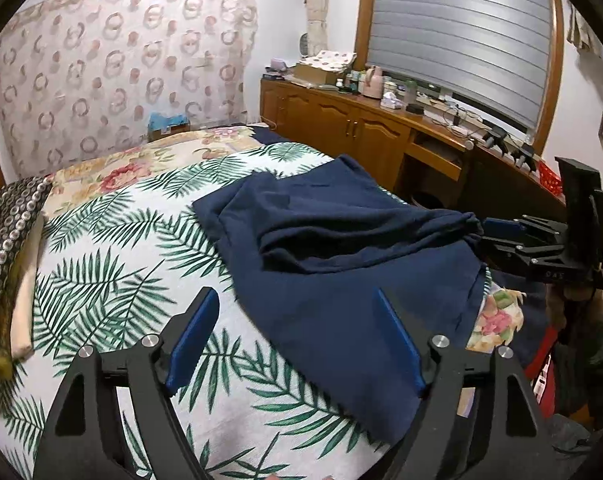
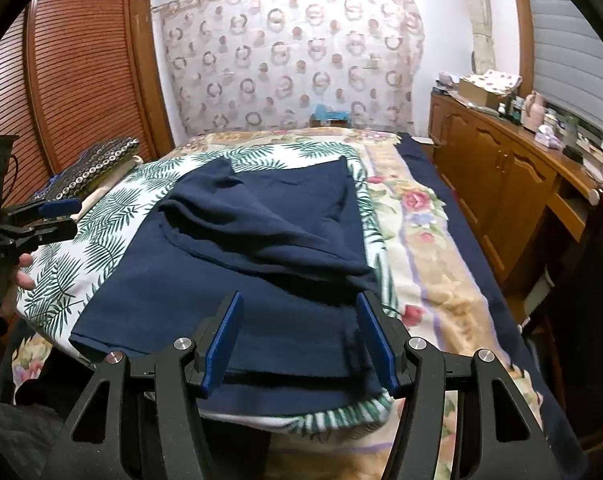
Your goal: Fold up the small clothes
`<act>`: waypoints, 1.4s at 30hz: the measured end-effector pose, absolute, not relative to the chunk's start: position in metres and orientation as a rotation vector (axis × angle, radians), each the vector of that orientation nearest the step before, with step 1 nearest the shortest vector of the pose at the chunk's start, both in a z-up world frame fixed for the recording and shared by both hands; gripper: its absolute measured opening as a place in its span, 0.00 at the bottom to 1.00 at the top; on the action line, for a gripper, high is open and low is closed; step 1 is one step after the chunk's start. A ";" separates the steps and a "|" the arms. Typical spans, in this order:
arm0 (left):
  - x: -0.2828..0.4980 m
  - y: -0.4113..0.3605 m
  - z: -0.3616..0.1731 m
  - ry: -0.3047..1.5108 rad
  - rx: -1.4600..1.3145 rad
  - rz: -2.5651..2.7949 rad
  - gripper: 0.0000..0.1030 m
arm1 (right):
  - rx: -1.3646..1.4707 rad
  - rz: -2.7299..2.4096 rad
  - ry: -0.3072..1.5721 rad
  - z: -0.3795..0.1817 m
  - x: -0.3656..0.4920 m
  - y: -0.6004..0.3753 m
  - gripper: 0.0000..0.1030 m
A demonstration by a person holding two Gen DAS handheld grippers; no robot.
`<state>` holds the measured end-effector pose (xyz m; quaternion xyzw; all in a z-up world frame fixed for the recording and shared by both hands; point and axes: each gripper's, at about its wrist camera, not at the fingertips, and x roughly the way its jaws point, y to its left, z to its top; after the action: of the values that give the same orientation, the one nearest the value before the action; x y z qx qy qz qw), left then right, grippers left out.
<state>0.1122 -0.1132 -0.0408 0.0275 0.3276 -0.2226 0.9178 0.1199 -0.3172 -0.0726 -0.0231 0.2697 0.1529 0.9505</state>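
While small print on the black gripper bodies is too blurred for me to read, the rest is plain: a navy knit garment (image 2: 237, 280), soft and matte, lies on a palm-leaf printed sheet (image 1: 113, 248) over a floral blanket (image 2: 429, 248), one part folded over itself in loose creases. My left gripper (image 1: 297, 340) has its blue-padded jaws spread wide, hovering at the cloth's near edge, gripping nothing. My right gripper (image 2: 301, 344) is moderately open over the hem; contact seems possible, though I cannot tell.
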 end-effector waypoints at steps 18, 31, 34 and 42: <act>0.119 -0.075 -0.082 0.740 -0.014 -0.366 0.77 | -0.145 0.434 0.547 -0.063 0.154 -0.264 0.59; 0.119 -0.063 -0.083 0.737 -0.040 -0.347 0.77 | -0.278 0.534 0.580 -0.056 0.202 -0.203 0.59; 0.119 -0.059 -0.081 0.731 -0.046 -0.342 0.77 | -0.324 0.547 0.574 -0.056 0.213 -0.185 0.59; 0.117 -0.054 -0.078 0.715 -0.065 -0.338 0.77 | -0.385 0.586 0.607 -0.066 0.236 -0.163 0.59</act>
<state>0.1166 -0.0536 -0.0784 -0.0316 0.3480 -0.1646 0.9224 0.2356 -0.1626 -0.0662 -0.1858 0.2925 0.2827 0.8944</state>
